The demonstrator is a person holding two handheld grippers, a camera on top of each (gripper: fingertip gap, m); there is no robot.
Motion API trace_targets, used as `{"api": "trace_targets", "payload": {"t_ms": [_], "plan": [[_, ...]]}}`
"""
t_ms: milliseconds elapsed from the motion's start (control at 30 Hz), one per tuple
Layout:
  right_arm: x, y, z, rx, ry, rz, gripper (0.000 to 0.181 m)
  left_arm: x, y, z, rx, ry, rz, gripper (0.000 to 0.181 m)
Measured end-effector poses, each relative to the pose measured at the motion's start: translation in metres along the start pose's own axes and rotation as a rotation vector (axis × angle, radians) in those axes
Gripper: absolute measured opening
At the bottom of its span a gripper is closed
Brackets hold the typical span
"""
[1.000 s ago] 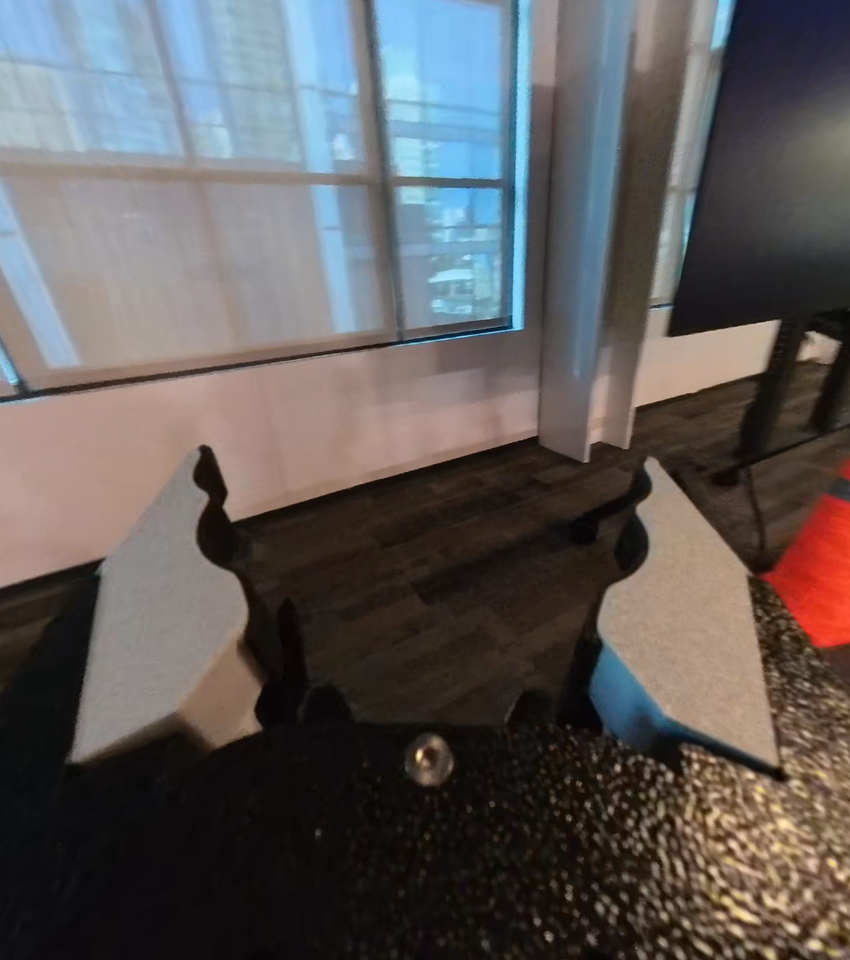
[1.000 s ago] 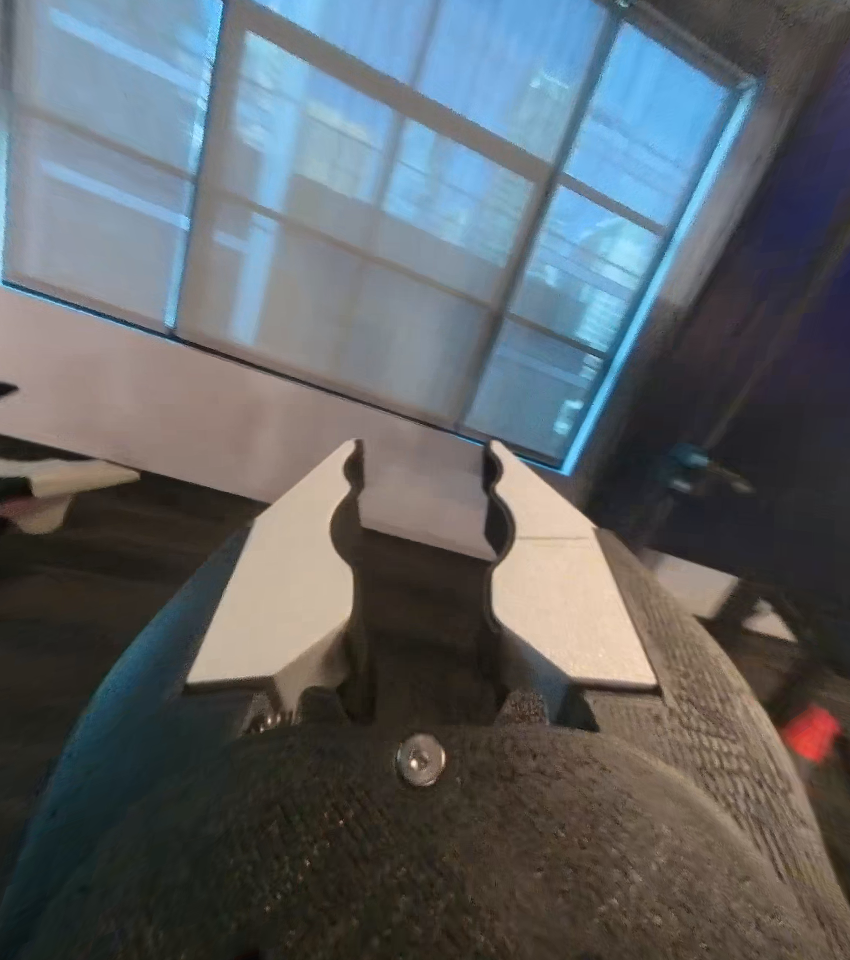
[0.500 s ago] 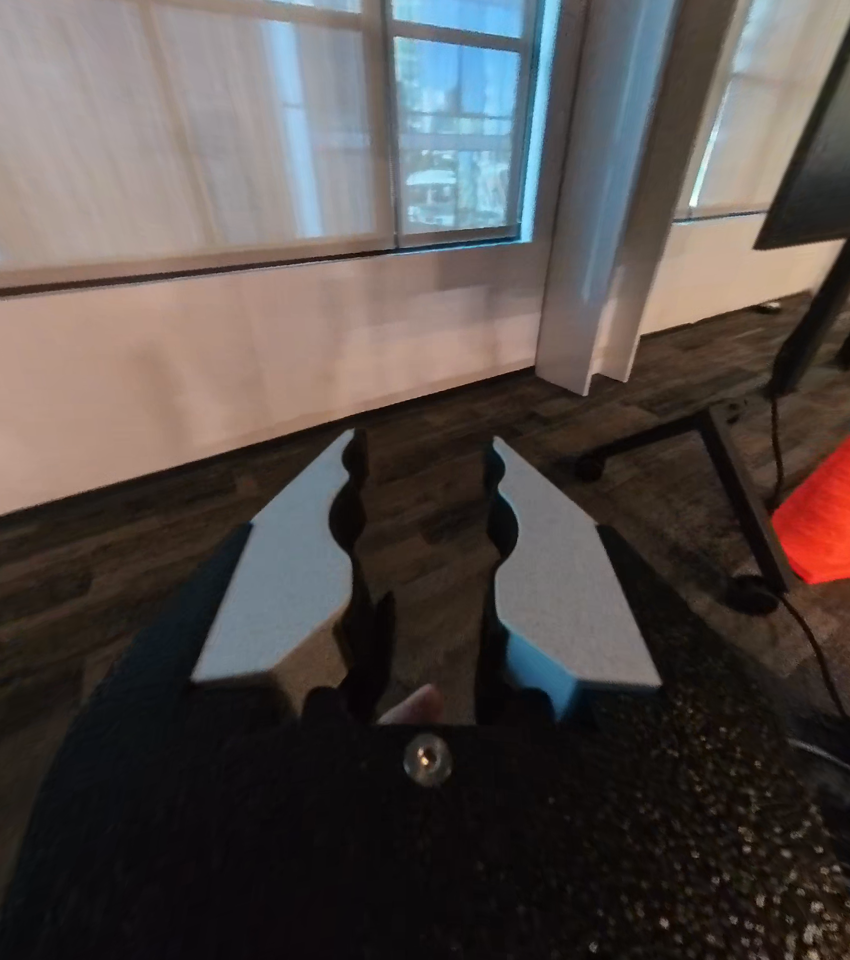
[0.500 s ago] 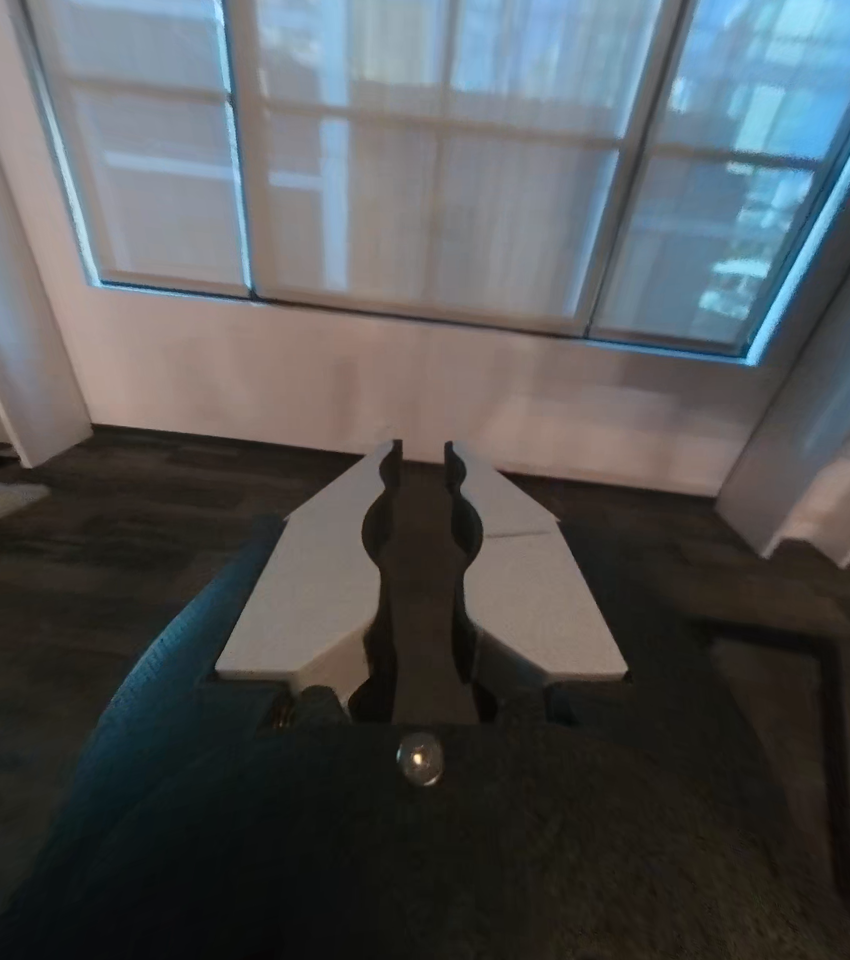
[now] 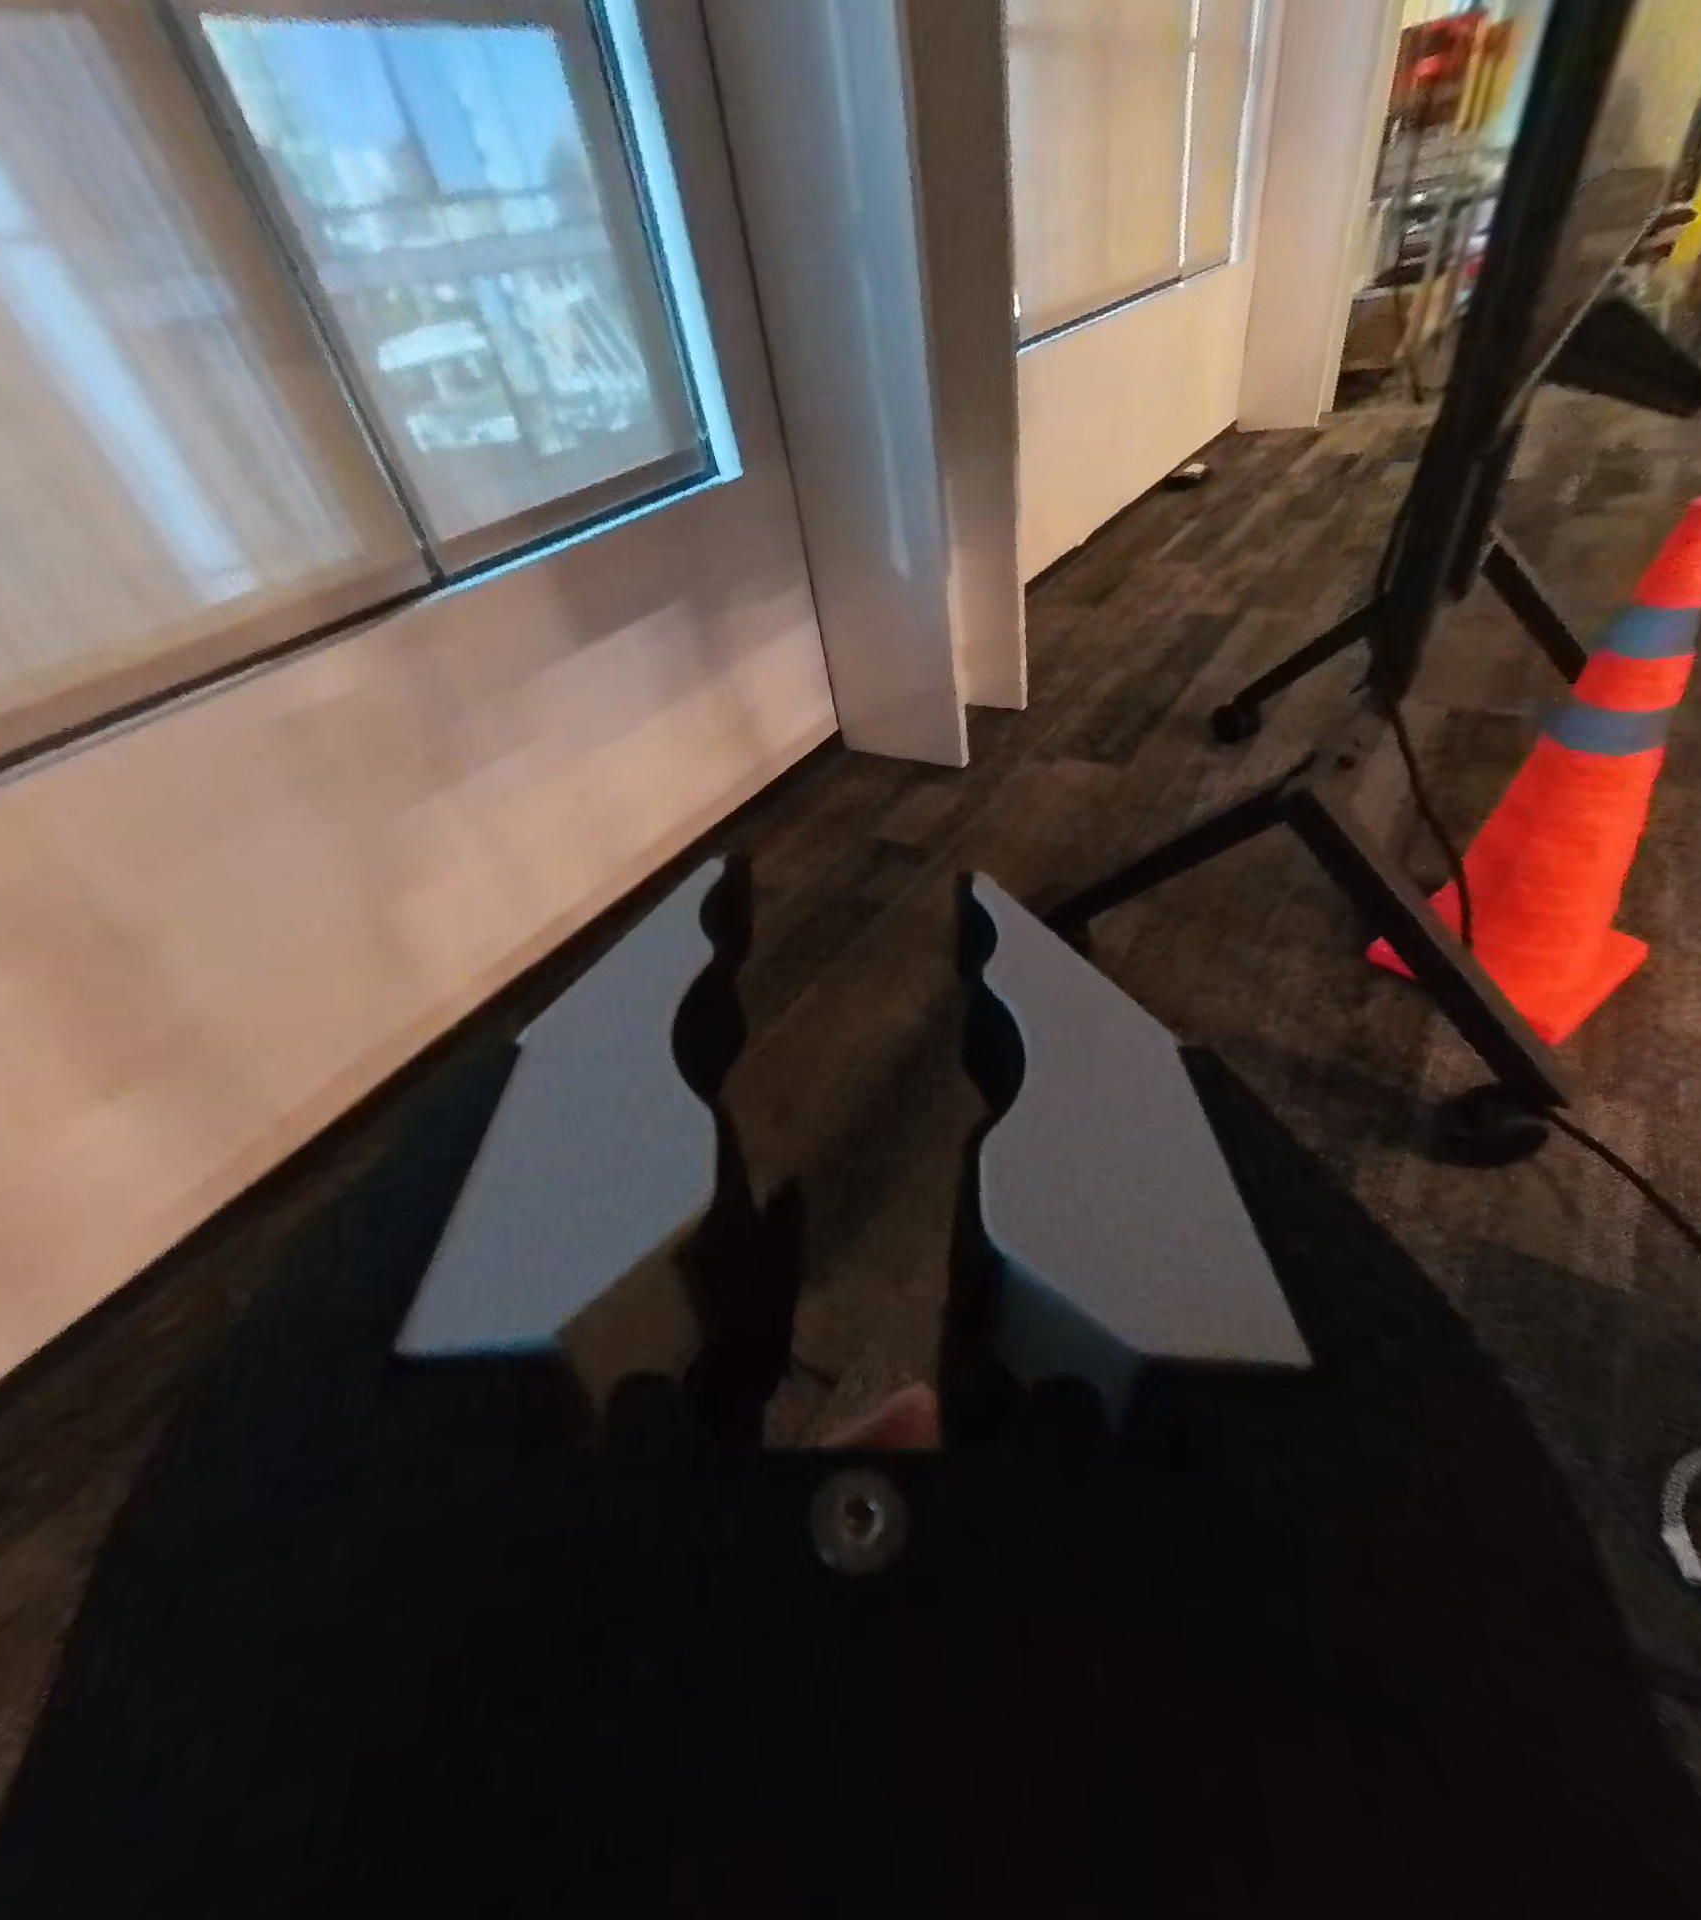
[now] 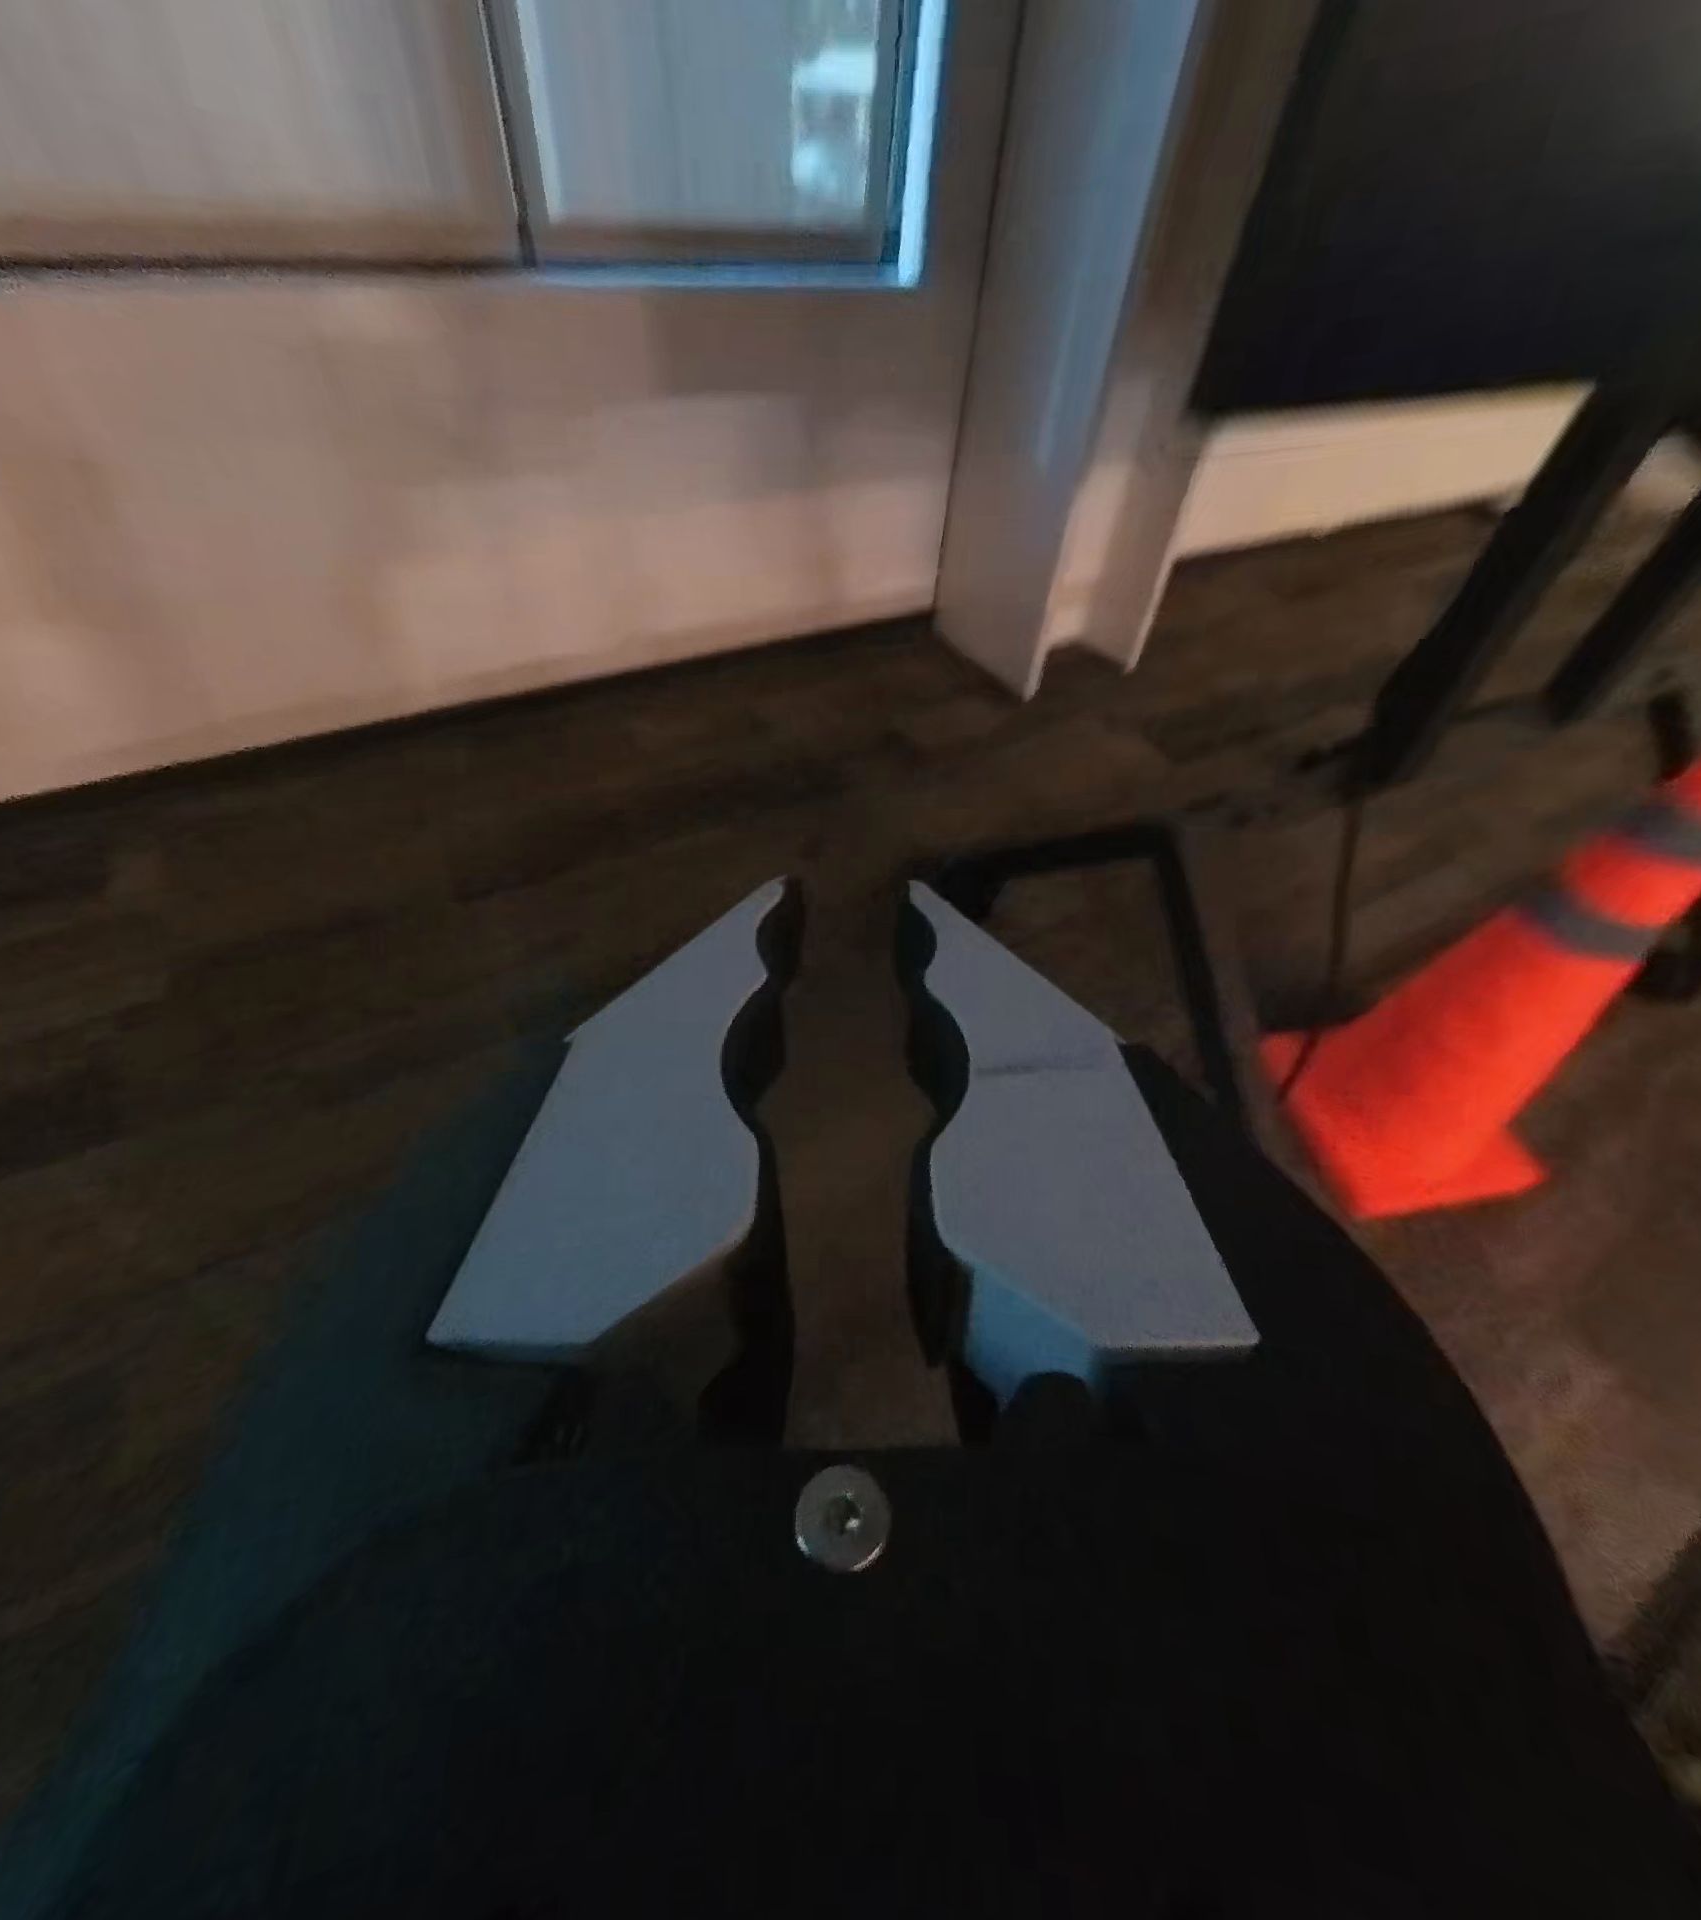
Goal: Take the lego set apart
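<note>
Left tool (image 5: 851,894) released, moderate gap between its fingers, nothing held or touched. Right tool (image 6: 848,891) also released, gap narrower, empty. Lego set not visible in either view

Vs 0.5 s ago: left gap about the same; right gap slightly wider. Both views have swung right and down, the right one more: less window, more floor, and the cone now shows in it

Below both tools: dark carpet floor (image 5: 1189,582). Ahead-left: white wall (image 5: 306,883) under windows (image 5: 472,291). Ahead: white pillar (image 5: 887,416). Right of left tool: orange cone (image 5: 1594,790) beside black stand legs (image 5: 1345,842), cable on floor. Right view heavily blurred
</note>
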State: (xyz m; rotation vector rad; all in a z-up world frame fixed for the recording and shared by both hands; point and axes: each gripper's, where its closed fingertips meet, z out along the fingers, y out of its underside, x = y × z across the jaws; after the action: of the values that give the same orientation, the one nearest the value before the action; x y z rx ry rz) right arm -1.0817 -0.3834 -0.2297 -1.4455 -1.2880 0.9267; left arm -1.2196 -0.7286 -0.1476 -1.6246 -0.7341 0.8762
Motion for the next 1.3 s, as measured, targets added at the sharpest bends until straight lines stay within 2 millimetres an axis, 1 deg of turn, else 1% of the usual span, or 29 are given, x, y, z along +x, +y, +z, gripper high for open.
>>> {"api": "trace_targets", "payload": {"t_ms": [67, 167, 233, 333, 433, 533, 567, 633, 667, 700, 767, 800, 833, 900, 967, 1067, 1133, 1233, 1300], "plan": [[-0.028, 0.05, 0.032, -0.095, -0.068, 0.045, 0.019, -0.014, 0.029, 0.006, -0.039, -0.02, -0.046, 0.038], [-0.077, 0.144, 0.079, -0.241, -0.15, 0.031, 0.023, -0.03, 0.088, 0.0, -0.119, -0.064, -0.105, 0.039], [-0.113, 0.216, 0.108, -0.325, -0.208, -0.002, 0.025, -0.038, 0.134, -0.009, -0.193, -0.086, -0.136, 0.039], [-0.162, 0.334, 0.152, -0.451, -0.267, 0.009, 0.027, -0.048, 0.208, -0.018, -0.292, -0.099, -0.163, 0.037], [-0.204, 0.449, 0.199, -0.547, -0.266, 0.055, 0.027, -0.059, 0.281, -0.019, -0.375, -0.112, -0.183, 0.035], [-0.244, 0.559, 0.245, -0.628, -0.255, 0.098, 0.025, -0.065, 0.351, -0.014, -0.47, -0.053, -0.211, 0.032], [-0.258, 0.593, 0.259, -0.653, -0.259, 0.1, 0.025, -0.068, 0.373, -0.014, -0.508, -0.035, -0.212, 0.033], [-0.281, 0.656, 0.282, -0.704, -0.255, 0.084, 0.022, -0.075, 0.41, -0.018, -0.562, -0.024, -0.231, 0.033], [-0.29, 0.683, 0.292, -0.726, -0.244, 0.073, 0.021, -0.077, 0.424, -0.019, -0.577, -0.009, -0.241, 0.032], [-0.296, 0.705, 0.301, -0.736, -0.229, 0.07, 0.022, -0.077, 0.436, -0.02, -0.593, 0.023, -0.241, 0.032], [-0.302, 0.739, 0.317, -0.754, -0.176, 0.09, 0.02, -0.079, 0.459, -0.019, -0.635, 0.062, -0.222, 0.03], [-0.304, 0.752, 0.322, -0.76, -0.16, 0.111, 0.02, -0.081, 0.467, -0.019, -0.647, 0.078, -0.22, 0.03], [-0.307, 0.762, 0.326, -0.763, -0.152, 0.127, 0.02, -0.08, 0.473, -0.018, -0.654, 0.096, -0.222, 0.03], [-0.313, 0.775, 0.335, -0.747, -0.136, 0.132, 0.02, -0.081, 0.482, -0.019, -0.666, 0.116, -0.213, 0.028], [-0.317, 0.784, 0.342, -0.744, -0.136, 0.125, 0.02, -0.08, 0.488, -0.022, -0.682, 0.139, -0.19, 0.027], [-0.315, 0.795, 0.348, -0.768, -0.098, 0.117, 0.019, -0.078, 0.496, -0.027, -0.701, 0.167, -0.162, 0.025], [-0.313, 0.802, 0.347, -0.796, -0.083, 0.115, 0.019, -0.077, 0.499, -0.026, -0.699, 0.175, -0.172, 0.025], [-0.322, 0.806, 0.345, -0.804, -0.128, 0.118, 0.02, -0.076, 0.501, -0.024, -0.692, 0.183, -0.189, 0.025], [-0.323, 0.81, 0.344, -0.82, -0.13, 0.121, 0.02, -0.075, 0.502, -0.023, -0.688, 0.185, -0.189, 0.025]]}}
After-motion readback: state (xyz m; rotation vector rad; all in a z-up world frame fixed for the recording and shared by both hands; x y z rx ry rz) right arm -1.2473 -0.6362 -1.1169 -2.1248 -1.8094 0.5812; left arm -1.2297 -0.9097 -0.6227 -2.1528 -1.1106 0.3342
